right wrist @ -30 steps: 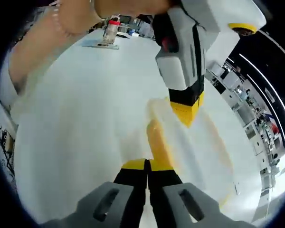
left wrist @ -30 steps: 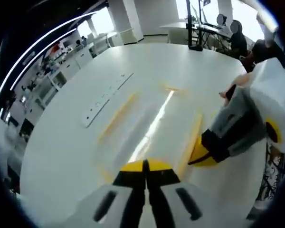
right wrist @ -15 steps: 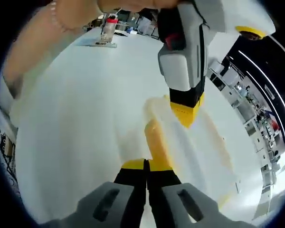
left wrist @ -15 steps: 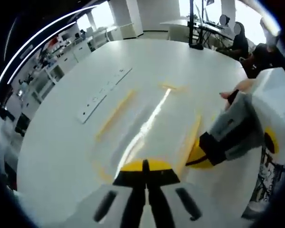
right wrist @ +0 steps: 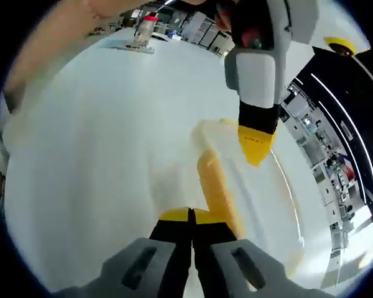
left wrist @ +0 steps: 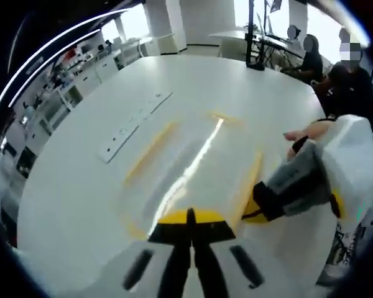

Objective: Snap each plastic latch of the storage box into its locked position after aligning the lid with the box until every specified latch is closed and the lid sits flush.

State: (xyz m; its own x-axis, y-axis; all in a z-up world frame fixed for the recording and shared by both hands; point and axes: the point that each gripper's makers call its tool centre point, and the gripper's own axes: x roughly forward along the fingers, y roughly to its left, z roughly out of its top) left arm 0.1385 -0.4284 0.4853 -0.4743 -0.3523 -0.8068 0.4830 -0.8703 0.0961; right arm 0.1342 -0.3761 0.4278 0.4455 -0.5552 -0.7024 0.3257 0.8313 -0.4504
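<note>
Both grippers, left (left wrist: 190,218) and right (right wrist: 191,217), jaws together, press the box (right wrist: 236,186); the left's tip has slid farther along its lid.

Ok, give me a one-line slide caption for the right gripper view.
Right gripper, jaws shut, at a yellow latch of the storage box; left gripper tips toward the lid.

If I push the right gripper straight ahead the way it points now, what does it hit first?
Most likely the yellow latch on the near side of the storage box: it lies straight ahead of the right gripper, whose jaws are shut. The left gripper sits further along over the lid, though depth is hard to judge.
</note>
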